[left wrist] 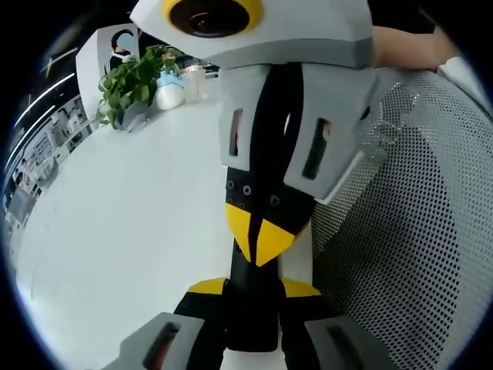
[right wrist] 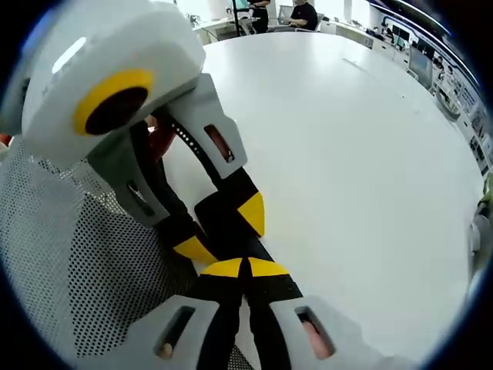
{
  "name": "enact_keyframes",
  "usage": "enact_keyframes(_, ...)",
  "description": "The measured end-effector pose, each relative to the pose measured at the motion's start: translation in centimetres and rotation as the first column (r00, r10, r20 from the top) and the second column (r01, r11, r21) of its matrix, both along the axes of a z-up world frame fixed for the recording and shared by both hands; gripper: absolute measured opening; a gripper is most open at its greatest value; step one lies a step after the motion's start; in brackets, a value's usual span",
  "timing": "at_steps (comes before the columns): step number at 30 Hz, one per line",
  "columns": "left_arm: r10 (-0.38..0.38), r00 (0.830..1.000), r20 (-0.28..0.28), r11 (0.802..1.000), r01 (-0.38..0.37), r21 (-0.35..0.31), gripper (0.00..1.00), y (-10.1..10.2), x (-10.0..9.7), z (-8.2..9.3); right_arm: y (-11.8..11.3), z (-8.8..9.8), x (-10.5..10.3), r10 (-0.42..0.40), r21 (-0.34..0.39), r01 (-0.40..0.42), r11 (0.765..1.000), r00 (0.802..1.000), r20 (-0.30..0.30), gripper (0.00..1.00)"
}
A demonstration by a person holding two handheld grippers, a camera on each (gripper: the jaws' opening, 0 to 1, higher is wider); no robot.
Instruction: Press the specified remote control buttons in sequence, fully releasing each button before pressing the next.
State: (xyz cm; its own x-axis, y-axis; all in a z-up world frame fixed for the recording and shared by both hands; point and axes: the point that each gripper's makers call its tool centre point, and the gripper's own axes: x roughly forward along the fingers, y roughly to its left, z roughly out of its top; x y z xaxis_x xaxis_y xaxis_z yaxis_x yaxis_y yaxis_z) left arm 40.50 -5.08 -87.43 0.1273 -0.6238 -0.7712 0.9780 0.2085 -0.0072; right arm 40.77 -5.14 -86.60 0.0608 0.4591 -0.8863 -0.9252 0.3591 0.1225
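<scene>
In the left gripper view our left gripper (left wrist: 253,289) pinches the black remote (left wrist: 250,316) between its fingers, while in the right gripper view our right gripper (right wrist: 246,268), fingers pressed together, bears on it just ahead, so we judge an off-centre push could twist it loose or catch the wrong button.

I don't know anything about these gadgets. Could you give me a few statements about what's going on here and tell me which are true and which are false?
1. The left gripper clamps a black remote between its jaws. True.
2. The right gripper has its jaws spread wide open. False: its yellow tips are closed together, pointing at the remote.
3. A green plant stands at the far side of the table. True.
4. The table is dark wood. False: it is plain white.
5. A white mesh chair back is right beside the grippers. True.
</scene>
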Motion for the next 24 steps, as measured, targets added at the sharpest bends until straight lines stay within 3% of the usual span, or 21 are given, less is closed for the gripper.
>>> enact_keyframes(11,0.0,1.0,0.001,1.0,0.0,-0.006,0.25,-0.06,0.01,0.04,0.14,-0.04,0.1,-0.002,0.002,0.002,1.0,1.0,0.016,0.0)
enact_keyframes(16,-0.001,1.0,0.001,1.0,0.001,-0.006,0.25,-0.06,-0.01,0.05,0.19,-0.06,-0.06,0.024,0.002,-0.024,1.0,0.998,0.056,0.0)
enact_keyframes(24,0.0,1.0,0.001,1.0,0.0,-0.012,0.25,-0.05,0.0,0.06,0.19,-0.06,0.12,0.005,0.004,-0.005,1.0,0.999,0.036,0.0)
